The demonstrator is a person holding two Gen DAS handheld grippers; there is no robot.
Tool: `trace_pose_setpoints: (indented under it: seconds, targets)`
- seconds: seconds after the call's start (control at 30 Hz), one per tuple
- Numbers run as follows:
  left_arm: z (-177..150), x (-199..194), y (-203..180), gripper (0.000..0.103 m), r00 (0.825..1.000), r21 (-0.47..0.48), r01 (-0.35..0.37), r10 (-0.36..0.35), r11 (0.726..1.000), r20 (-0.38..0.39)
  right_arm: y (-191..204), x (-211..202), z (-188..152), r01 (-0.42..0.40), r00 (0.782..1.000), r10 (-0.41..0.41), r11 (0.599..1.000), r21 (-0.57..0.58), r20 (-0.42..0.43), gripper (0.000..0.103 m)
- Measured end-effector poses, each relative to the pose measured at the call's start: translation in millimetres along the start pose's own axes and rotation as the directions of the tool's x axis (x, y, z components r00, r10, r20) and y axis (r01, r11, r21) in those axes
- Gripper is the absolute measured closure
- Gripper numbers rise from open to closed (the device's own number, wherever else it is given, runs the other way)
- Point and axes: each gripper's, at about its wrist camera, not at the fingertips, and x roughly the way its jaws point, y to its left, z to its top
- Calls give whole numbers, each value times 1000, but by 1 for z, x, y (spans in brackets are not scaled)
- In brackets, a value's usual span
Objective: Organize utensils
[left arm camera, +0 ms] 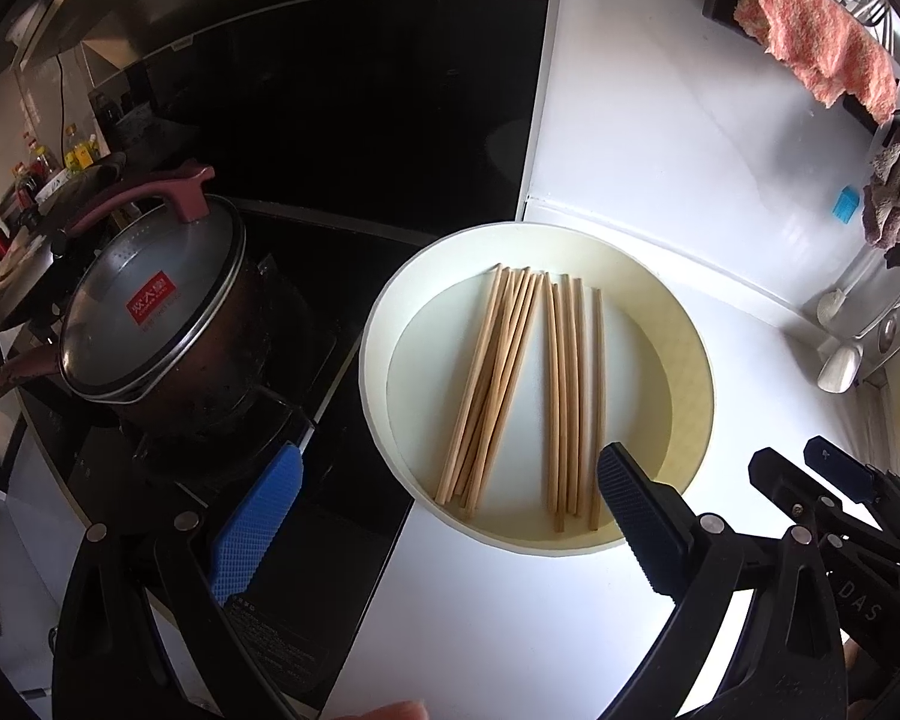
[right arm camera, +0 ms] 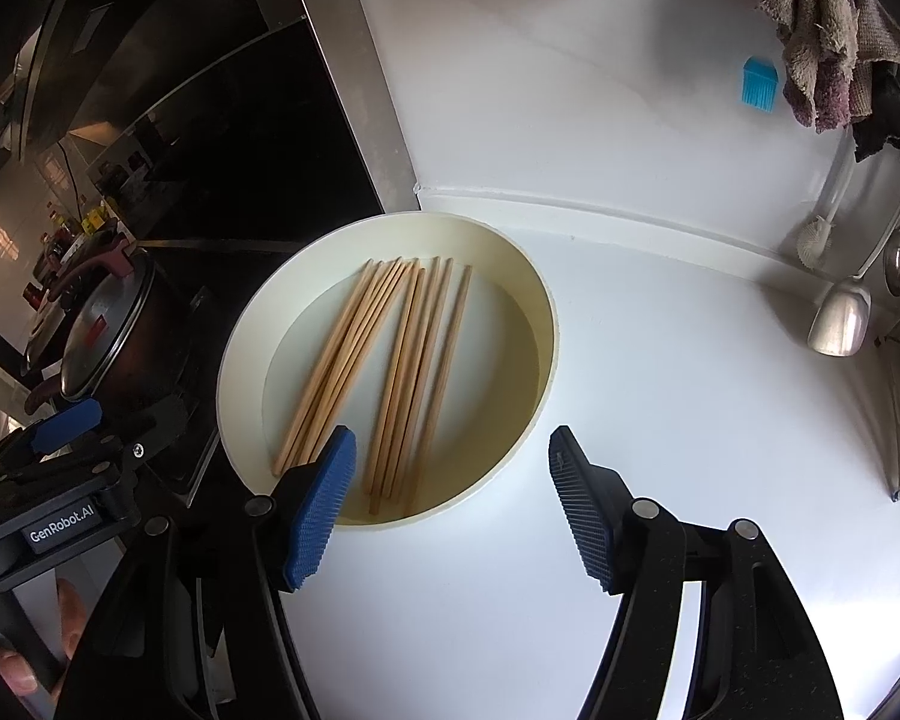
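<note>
While smooth wooden chopsticks (right arm camera: 384, 372) lie in the round cream tray (right arm camera: 240, 360), each ridged-padded gripper gapes empty.

White tabletop (right arm camera: 660, 420), glossy, meets a white wall (right arm camera: 570, 90) at a sealed seam. Black glass hob (left arm camera: 354, 420) to the left, dark glossy panel (left arm camera: 360, 120) behind it. Rail on wall carries hanging cloths (left arm camera: 822, 54). Bright daylight, strong glare on surfaces.
</note>
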Motion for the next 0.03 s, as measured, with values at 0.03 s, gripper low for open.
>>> trace_pose_setpoints:
  seconds: [0.03]
  targets:
    - [0, 1, 1, 6, 1000, 0, 2, -2, 1000, -2, 0, 0, 0, 0, 1000, 0, 1000, -1, 0, 39]
